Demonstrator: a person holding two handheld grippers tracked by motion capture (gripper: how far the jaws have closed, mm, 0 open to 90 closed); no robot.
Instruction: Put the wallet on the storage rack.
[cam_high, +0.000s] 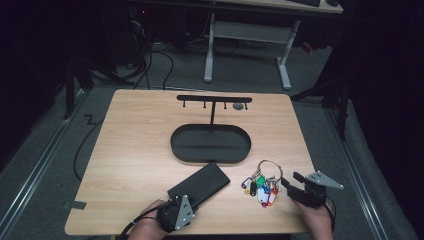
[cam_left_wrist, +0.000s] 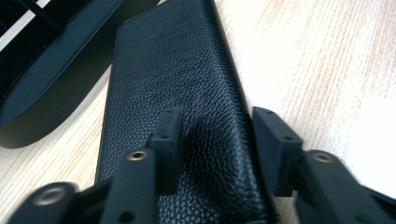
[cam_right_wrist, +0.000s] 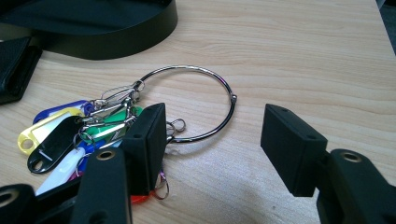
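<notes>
Clearly risky on both sides. Left gripper (cam_high: 186, 200), lower centre-left of the high view, jaws straddling the near end of the black leather wallet (cam_left_wrist: 173, 84) and dimpling it, seemingly pinched. Right gripper (cam_right_wrist: 212, 140), lower right of the high view, jaws spread wide around the near arc of the key ring (cam_right_wrist: 196, 100), not yet closed. Coloured tags (cam_right_wrist: 56, 135) fanned at lower left, partly under one jaw. Likely trouble: thin ring skating off the table (cam_right_wrist: 303, 56) on closing, or tags snagging; wallet slipping from its shallow end grip.
</notes>
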